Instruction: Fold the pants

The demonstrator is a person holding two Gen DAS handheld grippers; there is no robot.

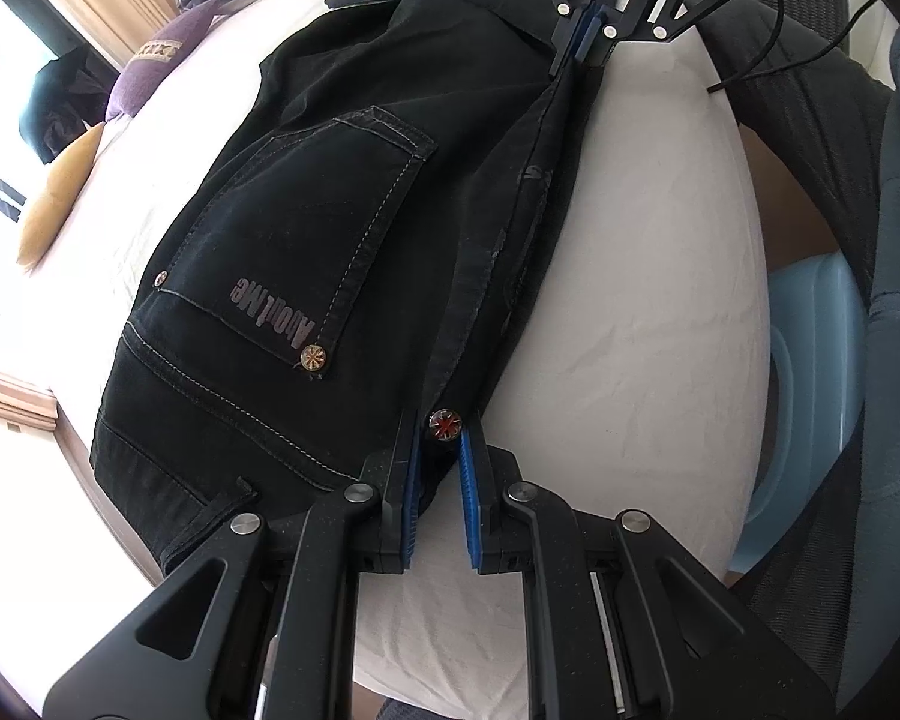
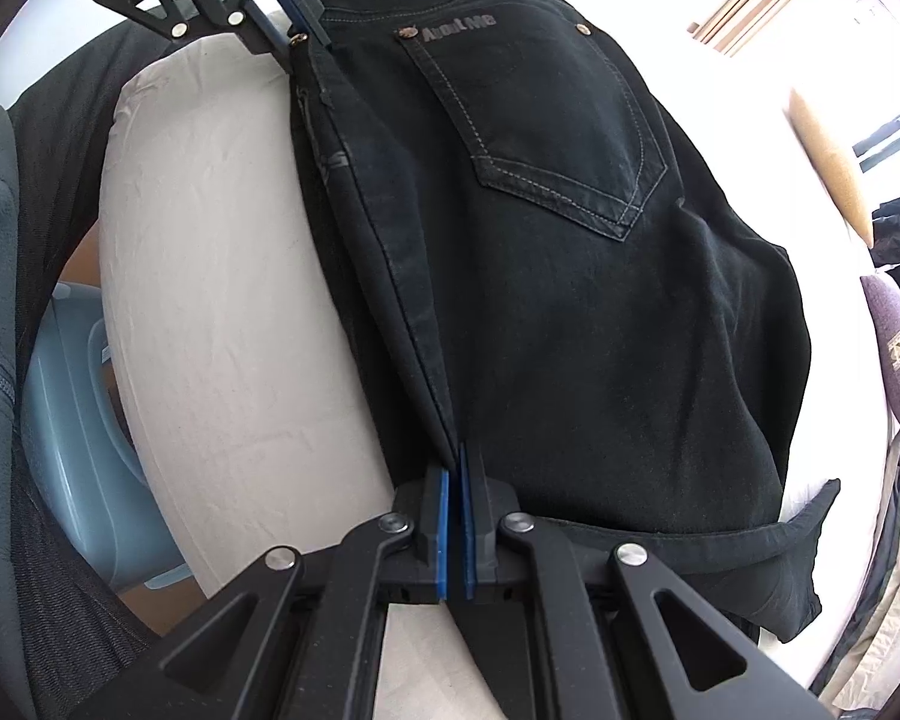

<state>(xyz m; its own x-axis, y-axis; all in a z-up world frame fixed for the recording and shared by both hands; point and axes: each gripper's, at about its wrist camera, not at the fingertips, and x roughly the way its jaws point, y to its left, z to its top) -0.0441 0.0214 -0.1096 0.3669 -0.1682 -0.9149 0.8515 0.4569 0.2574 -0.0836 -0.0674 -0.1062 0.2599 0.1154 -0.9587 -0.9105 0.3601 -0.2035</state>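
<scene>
pants (image 1: 306,228): black, folded on white bed (image 1: 630,312), centre frame, back pocket up | left tool (image 1: 437,492): slightly parted around waist edge by red rivet, grip seems loose | right tool (image 2: 453,516): pressed together, pinching pants edge at lower centre | blue tub (image 2: 72,420): lower left
</scene>
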